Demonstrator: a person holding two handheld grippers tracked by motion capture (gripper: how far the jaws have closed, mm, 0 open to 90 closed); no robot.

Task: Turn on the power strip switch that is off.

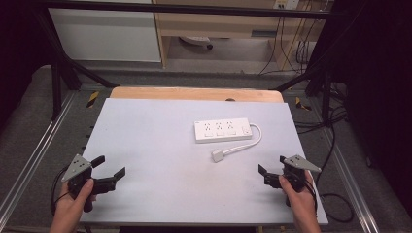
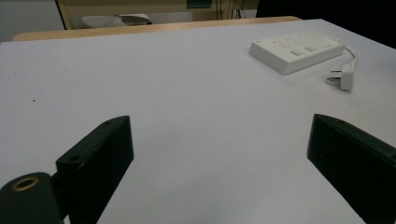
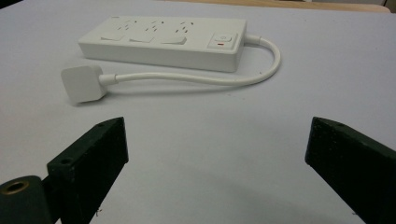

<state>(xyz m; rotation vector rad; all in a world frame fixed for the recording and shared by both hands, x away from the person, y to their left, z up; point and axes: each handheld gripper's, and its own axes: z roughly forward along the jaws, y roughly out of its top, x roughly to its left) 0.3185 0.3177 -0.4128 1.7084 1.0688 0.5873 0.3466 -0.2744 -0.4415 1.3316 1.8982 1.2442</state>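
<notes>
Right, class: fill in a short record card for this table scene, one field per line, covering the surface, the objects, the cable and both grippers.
Surface: pale grey table top with a wooden edge at the far side
Main object: white power strip, lying flat, sockets up
Cable: short white cable curving from the strip's switch end
Plug: white plug lying loose on the table, not inserted
Left gripper: open, held near the table's near-left corner
Right gripper: open, near the near-right corner, facing the plug

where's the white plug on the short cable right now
In the high view the white square plug lies right of centre, just in front of the white power strip.
</notes>
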